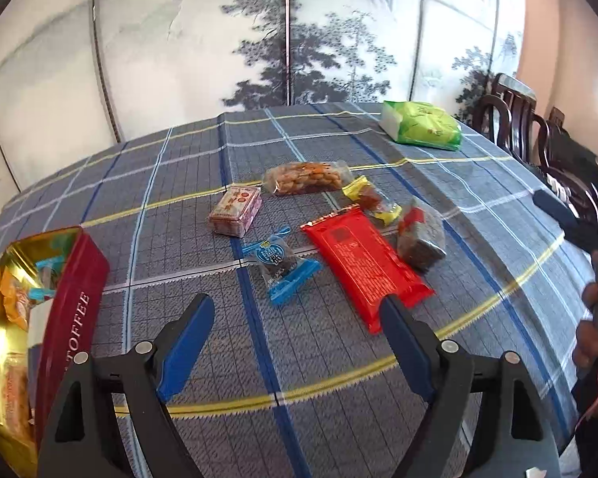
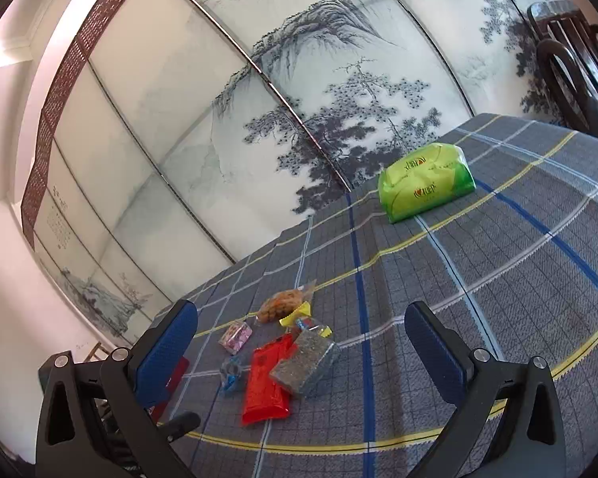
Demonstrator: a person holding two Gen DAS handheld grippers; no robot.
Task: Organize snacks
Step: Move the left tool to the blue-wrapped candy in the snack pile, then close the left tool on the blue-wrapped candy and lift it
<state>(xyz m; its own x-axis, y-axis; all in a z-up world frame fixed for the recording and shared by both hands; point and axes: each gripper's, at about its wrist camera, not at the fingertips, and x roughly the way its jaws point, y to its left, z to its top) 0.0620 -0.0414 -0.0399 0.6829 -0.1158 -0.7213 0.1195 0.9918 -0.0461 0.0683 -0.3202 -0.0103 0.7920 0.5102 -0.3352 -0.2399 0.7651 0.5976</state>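
Several snacks lie on the plaid tablecloth (image 1: 339, 358): a red flat packet (image 1: 362, 263) (image 2: 265, 382), a blue-wrapped candy (image 1: 281, 265) (image 2: 231, 374), a pink box (image 1: 235, 209) (image 2: 235, 334), a clear bag of orange nuts (image 1: 307, 177) (image 2: 281, 302), a yellow-wrapped sweet (image 1: 372, 197) and a dark clear-wrapped bar (image 1: 420, 235) (image 2: 305, 362). A red toffee tin (image 1: 73, 290) stands open at the left and holds several snacks. My left gripper (image 1: 297, 312) is open and empty, just short of the blue candy and red packet. My right gripper (image 2: 301, 326) is open and empty above the table.
A green tissue pack (image 1: 422, 123) (image 2: 426, 179) lies at the table's far side. Dark wooden chairs (image 1: 538, 135) stand at the right. A painted folding screen (image 1: 259, 40) stands behind the table. The right gripper's finger (image 1: 558, 215) shows at the left wrist view's right edge.
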